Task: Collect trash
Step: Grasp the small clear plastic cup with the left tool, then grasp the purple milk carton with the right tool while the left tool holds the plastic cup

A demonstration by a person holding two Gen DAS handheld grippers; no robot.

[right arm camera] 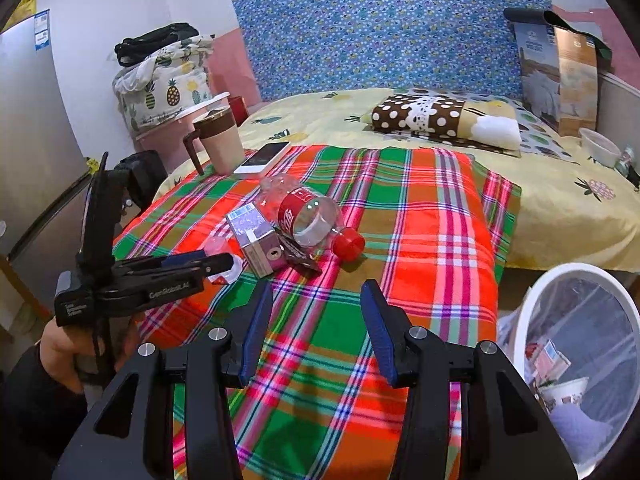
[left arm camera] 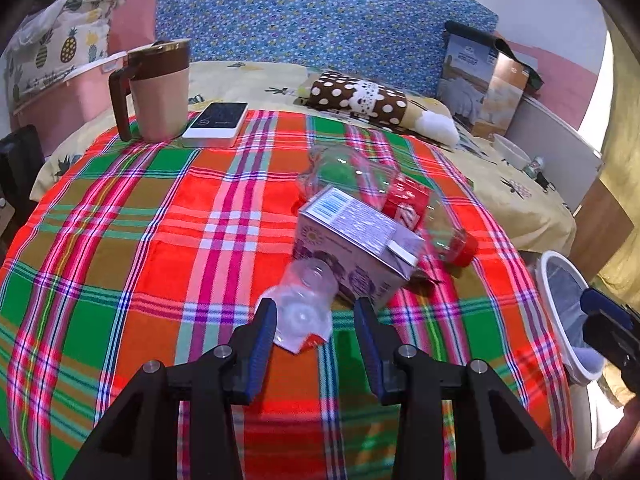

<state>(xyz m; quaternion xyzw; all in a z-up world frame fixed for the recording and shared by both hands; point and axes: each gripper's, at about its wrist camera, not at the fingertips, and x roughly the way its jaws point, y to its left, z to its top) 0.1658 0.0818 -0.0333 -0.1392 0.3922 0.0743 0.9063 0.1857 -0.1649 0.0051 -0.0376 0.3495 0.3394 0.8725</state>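
left hand-held gripper (left arm camera: 315,330): wide, empty | right-wrist-only: trash in bin (right arm camera: 520,320)

The near half of the plaid cloth (right arm camera: 420,240) is left bare for passage, while the middle is blocked by a carton (left arm camera: 352,240), a cola bottle (right arm camera: 316,216) and a crumpled clear bottle (left arm camera: 304,304).

Both wrist views down onto plaid cloth (left arm camera: 160,240)
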